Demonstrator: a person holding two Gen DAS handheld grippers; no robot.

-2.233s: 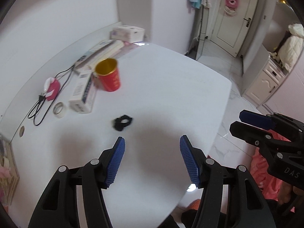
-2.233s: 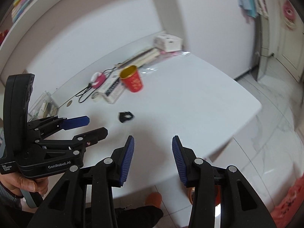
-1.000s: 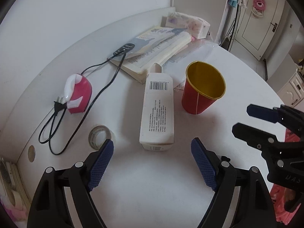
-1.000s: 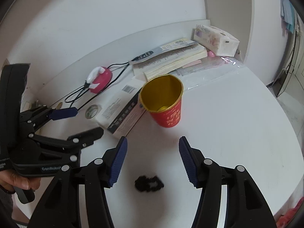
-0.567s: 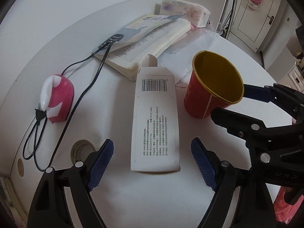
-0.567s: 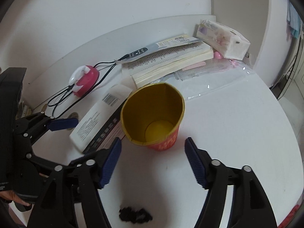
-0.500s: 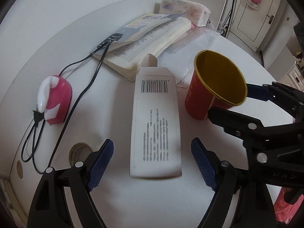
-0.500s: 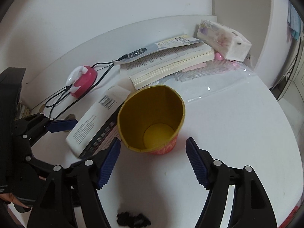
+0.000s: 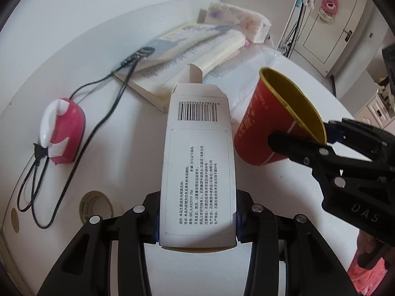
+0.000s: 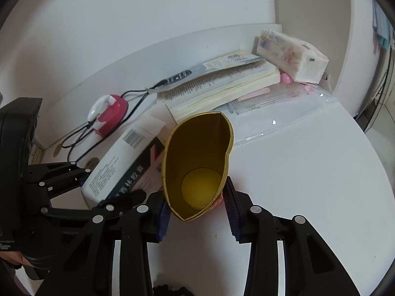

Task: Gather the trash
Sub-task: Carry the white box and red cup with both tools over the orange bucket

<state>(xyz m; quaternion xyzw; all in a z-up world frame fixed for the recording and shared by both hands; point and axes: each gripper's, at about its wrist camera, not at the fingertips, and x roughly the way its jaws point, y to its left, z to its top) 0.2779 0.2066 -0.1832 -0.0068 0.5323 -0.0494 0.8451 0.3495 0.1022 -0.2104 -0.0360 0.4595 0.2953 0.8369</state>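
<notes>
On the white table (image 9: 308, 79), the left gripper (image 9: 197, 218) has just closed on the carton (image 9: 197, 162); the right gripper (image 10: 197, 208) has just squeezed the red cup (image 10: 197, 167).

A white table (image 9: 118, 128) stands against a white wall (image 9: 98, 12), with a cream door (image 9: 328, 24) beyond it.

White medicine box (image 9: 197, 172) with barcode and open end flap, lying flat on the bench, red paper cup (image 10: 197, 167), gold inside, squeezed oval, tilted
</notes>
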